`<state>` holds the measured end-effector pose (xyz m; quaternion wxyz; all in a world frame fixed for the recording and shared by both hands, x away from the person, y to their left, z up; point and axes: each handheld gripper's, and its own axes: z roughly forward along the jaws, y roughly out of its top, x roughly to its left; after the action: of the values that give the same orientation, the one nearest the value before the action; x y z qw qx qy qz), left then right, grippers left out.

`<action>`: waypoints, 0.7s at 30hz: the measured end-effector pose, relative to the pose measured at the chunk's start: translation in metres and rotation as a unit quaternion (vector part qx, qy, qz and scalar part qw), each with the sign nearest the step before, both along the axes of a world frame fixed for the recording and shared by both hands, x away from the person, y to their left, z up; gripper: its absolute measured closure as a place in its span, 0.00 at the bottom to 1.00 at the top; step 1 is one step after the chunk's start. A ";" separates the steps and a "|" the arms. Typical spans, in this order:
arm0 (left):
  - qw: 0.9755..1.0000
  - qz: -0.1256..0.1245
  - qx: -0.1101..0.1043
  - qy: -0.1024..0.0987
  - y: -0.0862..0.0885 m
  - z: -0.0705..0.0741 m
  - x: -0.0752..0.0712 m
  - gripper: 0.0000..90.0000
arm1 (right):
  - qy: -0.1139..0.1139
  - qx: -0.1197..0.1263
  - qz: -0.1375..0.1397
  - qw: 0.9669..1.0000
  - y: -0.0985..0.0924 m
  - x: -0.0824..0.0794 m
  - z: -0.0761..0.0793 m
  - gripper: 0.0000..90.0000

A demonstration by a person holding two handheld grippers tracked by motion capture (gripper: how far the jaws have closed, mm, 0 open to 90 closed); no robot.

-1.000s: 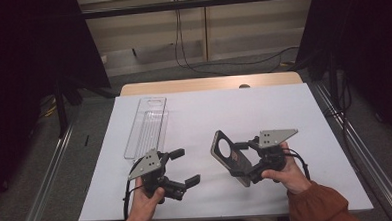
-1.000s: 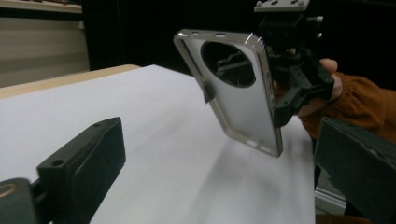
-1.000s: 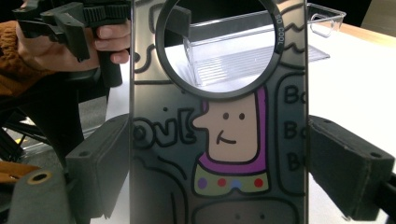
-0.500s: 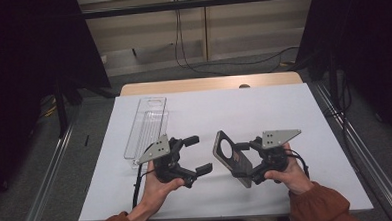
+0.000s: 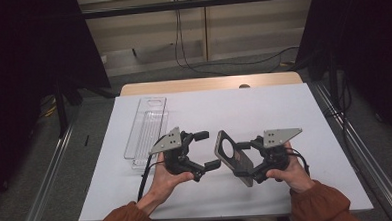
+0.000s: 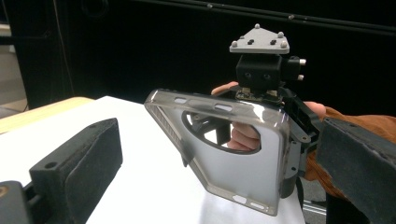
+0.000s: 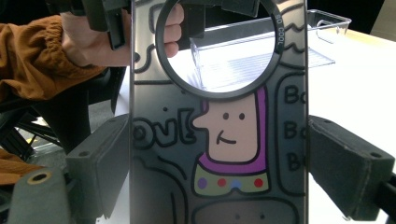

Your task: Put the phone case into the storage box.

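The left gripper (image 5: 202, 150) has moved up from the bottom of the frame toward the phone case (image 5: 232, 158) in the middle, jaws wide apart and empty. The right gripper (image 5: 249, 159) stays clamped on the case, so a handover looks close

Phone case (image 5: 232, 158) in right hand-held gripper (image 5: 250, 161)

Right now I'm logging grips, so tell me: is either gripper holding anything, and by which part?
The right gripper holds a phone case by its two long side edges. The left gripper is open and holds nothing.
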<state>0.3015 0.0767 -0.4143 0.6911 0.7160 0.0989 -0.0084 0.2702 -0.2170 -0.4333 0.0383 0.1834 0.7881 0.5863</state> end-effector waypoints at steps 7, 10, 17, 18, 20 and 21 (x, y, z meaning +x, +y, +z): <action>1.000 -0.015 -0.005 -0.003 -0.002 0.000 -0.002 0.01 | -0.005 -0.001 0.007 1.000 0.003 -0.003 0.002 0.14; 1.000 -0.013 -0.002 0.000 -0.004 -0.002 -0.002 0.01 | -0.004 -0.001 0.016 1.000 0.006 -0.003 0.002 0.14; 1.000 -0.029 0.000 0.001 -0.009 -0.005 0.000 0.01 | 0.002 0.001 0.033 0.999 0.011 -0.001 0.000 0.14; 0.999 -0.033 0.001 -0.002 -0.009 -0.006 0.000 0.01 | 0.002 0.002 0.035 0.999 0.012 -0.001 0.000 0.14; 0.999 -0.034 0.002 -0.003 -0.010 -0.006 0.000 0.01 | 0.000 0.000 0.038 0.999 0.013 -0.002 0.001 0.14; 0.999 -0.036 -0.002 -0.002 -0.011 -0.006 0.000 0.01 | 0.001 0.002 0.040 0.999 0.013 -0.002 0.001 0.14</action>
<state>0.3013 0.0659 -0.4207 0.6921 0.7176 0.0714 -0.0317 0.2678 -0.2038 -0.4325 0.0141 0.1521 0.7936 0.5889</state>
